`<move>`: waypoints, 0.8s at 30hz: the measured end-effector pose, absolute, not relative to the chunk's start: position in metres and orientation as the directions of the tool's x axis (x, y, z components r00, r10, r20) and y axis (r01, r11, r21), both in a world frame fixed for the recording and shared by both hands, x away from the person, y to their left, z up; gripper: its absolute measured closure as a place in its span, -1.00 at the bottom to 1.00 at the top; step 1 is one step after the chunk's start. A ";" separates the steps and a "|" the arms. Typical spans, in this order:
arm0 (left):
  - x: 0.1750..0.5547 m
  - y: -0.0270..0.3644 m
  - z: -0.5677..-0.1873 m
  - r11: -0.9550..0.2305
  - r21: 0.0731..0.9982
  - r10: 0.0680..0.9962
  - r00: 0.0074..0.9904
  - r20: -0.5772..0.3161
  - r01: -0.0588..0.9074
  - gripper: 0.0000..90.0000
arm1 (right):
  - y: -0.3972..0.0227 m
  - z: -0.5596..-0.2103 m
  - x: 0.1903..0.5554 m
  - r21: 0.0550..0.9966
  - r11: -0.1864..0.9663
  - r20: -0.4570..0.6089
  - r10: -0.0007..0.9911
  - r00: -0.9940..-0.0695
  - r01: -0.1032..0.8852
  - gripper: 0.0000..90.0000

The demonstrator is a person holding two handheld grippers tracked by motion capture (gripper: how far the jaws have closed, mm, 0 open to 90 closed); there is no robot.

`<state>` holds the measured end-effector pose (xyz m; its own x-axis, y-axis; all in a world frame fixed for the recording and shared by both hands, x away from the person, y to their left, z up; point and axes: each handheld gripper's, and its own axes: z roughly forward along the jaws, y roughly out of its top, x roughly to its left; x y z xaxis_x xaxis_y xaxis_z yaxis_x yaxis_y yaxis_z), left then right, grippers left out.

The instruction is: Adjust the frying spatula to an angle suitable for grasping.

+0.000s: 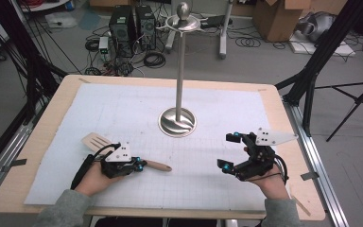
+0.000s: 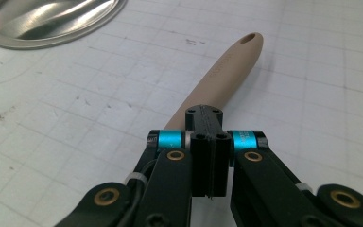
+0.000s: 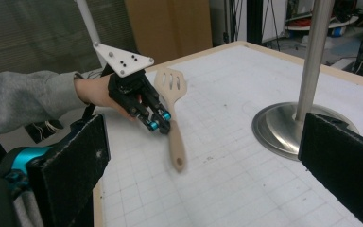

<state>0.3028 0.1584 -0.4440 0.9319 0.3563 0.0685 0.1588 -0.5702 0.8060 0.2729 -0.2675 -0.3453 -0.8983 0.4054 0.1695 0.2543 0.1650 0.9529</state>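
A tan slotted spatula point(image 1: 97, 141) lies flat on the white gridded mat point(image 1: 208, 118), head to the left and handle point(image 2: 227, 66) pointing right. My left gripper point(image 1: 141, 164) lies along that handle from above, jaws shut pad against pad with nothing between them. Its fingertips point(image 2: 203, 118) sit directly over the handle; whether they touch it I cannot tell. The right gripper view shows the same gripper point(image 3: 157, 124) at the spatula point(image 3: 172, 101). My right gripper point(image 1: 230, 151) hovers at the mat's right side, open wide and holding nothing, its black pads point(image 3: 75, 161) far apart.
A tall steel stand point(image 1: 179, 71) rises from a round base point(image 1: 177, 124) at the middle of the mat, its base rim point(image 2: 52, 28) just left of the spatula's handle end. The wooden table edge point(image 1: 283, 123) borders the mat. Cables, computers and tripods stand on the floor beyond.
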 end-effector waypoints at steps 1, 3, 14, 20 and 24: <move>0.305 0.156 -0.445 -0.560 0.812 0.372 0.926 0.068 0.165 1.00 | -0.268 -0.345 0.272 0.951 0.167 0.174 0.406 -0.897 0.260 -0.96; 0.306 0.155 -0.445 -0.549 0.816 0.388 0.920 0.056 0.181 1.00 | -0.268 -0.345 0.271 0.952 0.166 0.174 0.407 -0.897 0.259 -0.96; 0.317 0.185 -0.430 -0.532 0.823 0.514 0.848 0.129 0.197 0.99 | -0.274 -0.346 0.267 0.953 0.156 0.174 0.415 -0.893 0.259 -0.96; 0.325 0.191 -0.433 -0.561 0.798 0.538 0.830 0.148 0.221 0.99 | -0.275 -0.345 0.264 0.954 0.155 0.172 0.418 -0.892 0.256 -0.96; 0.328 0.193 -0.435 -0.581 0.777 0.555 0.816 0.161 0.242 0.99 | -0.276 -0.346 0.264 0.953 0.159 0.170 0.423 -0.890 0.257 -0.96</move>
<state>0.3276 0.1930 -0.4352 0.8159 0.5554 0.1610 0.2418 -0.5806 0.7774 0.2638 -0.2760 -0.3459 -0.8902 0.4228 0.1697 0.2574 0.1595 0.9531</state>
